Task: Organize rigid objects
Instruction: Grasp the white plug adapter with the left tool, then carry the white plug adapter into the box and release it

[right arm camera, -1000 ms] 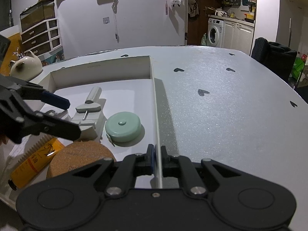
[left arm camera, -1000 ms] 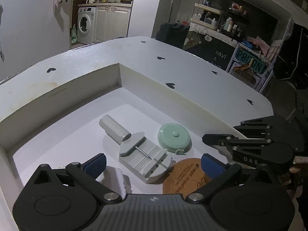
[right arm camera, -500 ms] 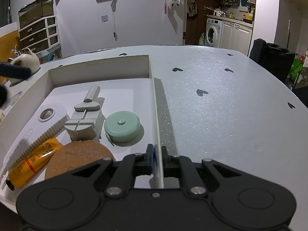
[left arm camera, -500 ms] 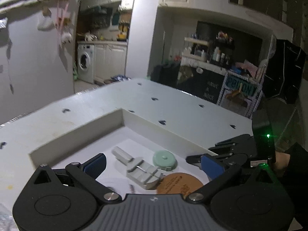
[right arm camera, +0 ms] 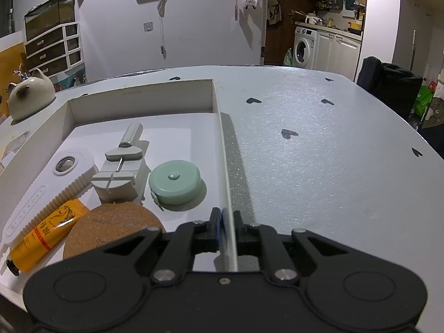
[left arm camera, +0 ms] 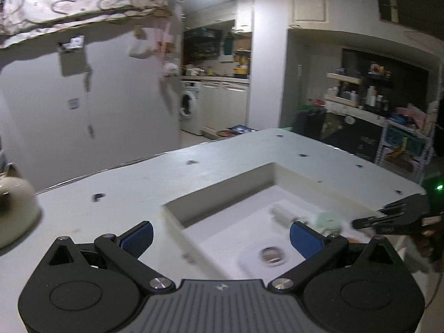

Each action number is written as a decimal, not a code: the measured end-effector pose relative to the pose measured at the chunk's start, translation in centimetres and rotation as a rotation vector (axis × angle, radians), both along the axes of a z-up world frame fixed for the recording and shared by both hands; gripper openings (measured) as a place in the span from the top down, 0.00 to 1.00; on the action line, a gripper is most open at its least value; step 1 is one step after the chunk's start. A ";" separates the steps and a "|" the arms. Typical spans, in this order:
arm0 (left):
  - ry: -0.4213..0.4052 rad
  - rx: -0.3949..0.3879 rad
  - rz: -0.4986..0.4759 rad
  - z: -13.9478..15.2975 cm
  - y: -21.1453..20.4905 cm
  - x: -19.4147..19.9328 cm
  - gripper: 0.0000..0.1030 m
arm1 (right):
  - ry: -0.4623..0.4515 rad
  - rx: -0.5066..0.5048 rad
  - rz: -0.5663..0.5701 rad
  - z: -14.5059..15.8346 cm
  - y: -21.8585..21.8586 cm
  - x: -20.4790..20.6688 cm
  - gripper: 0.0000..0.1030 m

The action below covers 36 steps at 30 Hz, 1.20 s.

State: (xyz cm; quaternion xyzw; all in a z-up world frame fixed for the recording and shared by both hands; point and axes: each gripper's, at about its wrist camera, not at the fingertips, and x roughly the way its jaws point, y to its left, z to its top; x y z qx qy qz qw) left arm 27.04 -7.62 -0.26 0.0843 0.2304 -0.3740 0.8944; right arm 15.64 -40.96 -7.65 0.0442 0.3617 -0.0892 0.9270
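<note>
Right claw (right arm camera: 224,223): closed on the thin right-hand wall of the white box (right arm camera: 222,144), pads pinching the rim near the box's front corner; you are steadying the box, not lifting it. Left claw (left arm camera: 221,234): open, nothing between its blue pads, held above the table (right arm camera: 319,144) over the box's left wall. Contents, all lying on the box floor: mint tape measure (right arm camera: 174,181) just beside the right wall; grey watch-link tool (right arm camera: 120,173) touching it on the left; cork coaster (right arm camera: 111,229) toward the front edge; orange tube (right arm camera: 41,236) at the front left corner, partly under the white ribbed case (right arm camera: 47,188). Handling, as judged: the tape measure is a hard, smooth, light puck, so take it across its round rim, where the pads may slip. The watch-link tool is stiff plastic with a thin pin; grip its blocky base, never the pin. The coaster is thin and flat and would need an edge pinch. The box wall is thin card and may flex if you squeeze or pull hard
</note>
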 end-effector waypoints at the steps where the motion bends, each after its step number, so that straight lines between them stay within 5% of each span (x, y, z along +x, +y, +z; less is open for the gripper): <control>1: -0.004 0.002 0.015 -0.3 0.6 0.2 0.00 | 0.000 -0.001 -0.001 0.0 0.0 0.0 0.90; 13: 0.090 0.080 0.153 -4.9 4.7 3.1 0.01 | 0.000 -0.014 -0.019 0.0 0.3 0.0 0.89; 19: 0.144 0.126 0.167 -7.0 5.1 3.4 0.20 | -0.004 -0.014 -0.027 0.0 0.4 -0.1 0.88; 26: 0.098 0.142 0.191 -7.1 4.9 2.9 0.42 | -0.001 -0.025 -0.032 0.0 0.6 -0.1 0.88; 36: 0.067 0.180 0.174 -6.9 4.2 2.2 0.55 | -0.002 -0.028 -0.036 0.0 0.7 -0.1 0.87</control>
